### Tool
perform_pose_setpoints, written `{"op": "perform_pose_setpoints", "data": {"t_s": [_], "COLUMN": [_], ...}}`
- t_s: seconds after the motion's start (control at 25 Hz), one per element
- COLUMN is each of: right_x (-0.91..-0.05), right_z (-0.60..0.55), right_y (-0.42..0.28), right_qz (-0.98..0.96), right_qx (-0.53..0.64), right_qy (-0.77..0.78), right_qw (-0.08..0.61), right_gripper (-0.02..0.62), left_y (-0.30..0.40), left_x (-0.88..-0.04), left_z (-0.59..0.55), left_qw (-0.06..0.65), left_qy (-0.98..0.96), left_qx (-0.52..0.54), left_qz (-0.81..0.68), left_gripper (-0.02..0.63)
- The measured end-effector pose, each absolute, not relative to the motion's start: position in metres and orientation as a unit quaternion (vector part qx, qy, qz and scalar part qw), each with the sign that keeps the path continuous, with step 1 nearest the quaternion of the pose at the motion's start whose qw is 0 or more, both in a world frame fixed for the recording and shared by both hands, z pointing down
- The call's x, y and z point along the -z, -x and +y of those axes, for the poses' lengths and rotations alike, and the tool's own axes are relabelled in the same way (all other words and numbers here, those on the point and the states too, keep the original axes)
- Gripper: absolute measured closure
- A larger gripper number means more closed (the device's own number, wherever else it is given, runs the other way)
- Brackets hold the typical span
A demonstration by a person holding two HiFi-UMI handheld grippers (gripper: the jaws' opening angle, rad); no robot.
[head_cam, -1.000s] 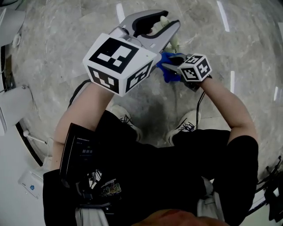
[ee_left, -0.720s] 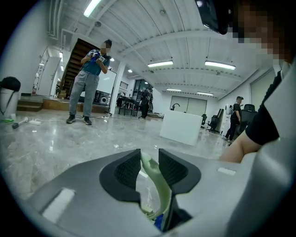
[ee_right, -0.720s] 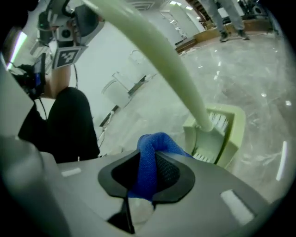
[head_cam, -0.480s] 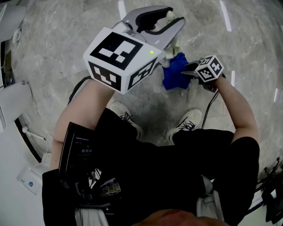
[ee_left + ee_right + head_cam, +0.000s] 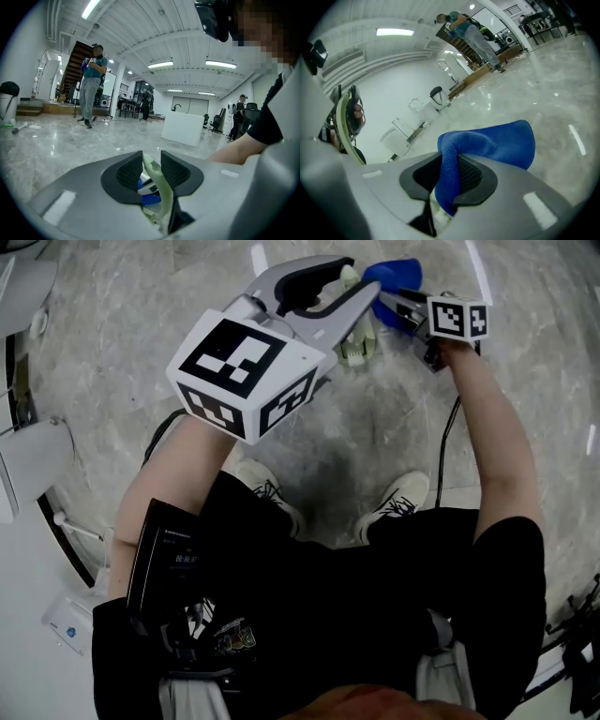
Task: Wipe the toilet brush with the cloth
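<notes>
- Left hand-held gripper (image 5: 354,282) was clamped on the toilet brush (image 5: 357,341). Its own view showed the pale green handle pinched between the pads.
- Right hand-held gripper (image 5: 398,306) was clamped on the cloth (image 5: 394,271), with a blue fold squeezed between the pads and the rest bulging out ahead of them.
- Both items were held up in the air over the floor (image 5: 309,446), in front of the person's feet.
- In the head view the cloth sat just beyond the brush's far end, right next to the left gripper's tips. I couldn't tell whether it touched the brush.
- Progress, my read: both pickups were done and the wiping looked to be mid-job, with the cloth at one end of a stroke.
- The frames didn't show how clean the brush was, so I couldn't count finished passes.
- What's left, probably: more passes along the brush, then putting both items down.
- Containers: no brush holder or bucket was near the grippers.
- The only container was a dark-topped bin (image 5: 8,101) far off on the floor. Its contents weren't visible.
</notes>
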State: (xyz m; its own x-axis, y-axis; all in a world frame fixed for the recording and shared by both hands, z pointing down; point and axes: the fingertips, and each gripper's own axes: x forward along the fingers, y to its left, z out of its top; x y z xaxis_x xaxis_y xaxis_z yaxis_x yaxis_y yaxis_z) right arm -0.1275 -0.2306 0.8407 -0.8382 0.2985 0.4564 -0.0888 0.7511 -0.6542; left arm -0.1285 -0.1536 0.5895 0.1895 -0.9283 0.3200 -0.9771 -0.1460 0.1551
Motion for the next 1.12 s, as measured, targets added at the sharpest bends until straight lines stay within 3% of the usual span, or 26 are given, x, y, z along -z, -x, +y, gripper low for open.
{"op": "perform_pose_setpoints", "data": {"t_s": [0.12, 0.36, 0.52, 0.6, 0.76, 0.84, 0.96, 1.12], "right_x": [-0.813, -0.858, -0.879, -0.898, -0.940, -0.951, -0.946, -0.905], "right_z": [-0.181, -0.149, -0.211, -0.230, -0.173, -0.128, -0.065, 0.010], "right_y": [0.174, 0.168, 0.129, 0.096, 0.010, -0.019, -0.017, 0.042], "right_qz": [-0.887, -0.875, -0.890, -0.882, -0.810, -0.777, -0.758, -0.762], "right_qx": [-0.357, -0.309, -0.299, -0.279, -0.266, -0.272, -0.300, -0.368], "right_qy": [0.149, 0.166, 0.050, 0.016, 0.134, 0.203, 0.258, 0.294], "right_qw": [0.253, 0.335, 0.341, 0.378, 0.505, 0.531, 0.518, 0.444], "right_gripper": [0.509, 0.509, 0.509, 0.509, 0.509, 0.509, 0.509, 0.509], "left_y": [0.128, 0.131, 0.132, 0.132, 0.131, 0.132, 0.133, 0.133], "left_x": [-0.591, -0.597, -0.599, -0.600, -0.598, -0.596, -0.594, -0.593], "left_z": [-0.154, -0.152, -0.151, -0.150, -0.153, -0.155, -0.158, -0.159], "left_qw": [0.166, 0.171, 0.171, 0.169, 0.167, 0.167, 0.166, 0.162], "left_qy": [-0.753, -0.749, -0.749, -0.750, -0.752, -0.752, -0.753, -0.753], "left_qx": [-0.073, -0.074, -0.074, -0.074, -0.072, -0.070, -0.068, -0.070], "left_qz": [-0.633, -0.636, -0.635, -0.635, -0.634, -0.633, -0.633, -0.633], "left_gripper": [0.468, 0.466, 0.466, 0.466, 0.466, 0.466, 0.466, 0.466]}}
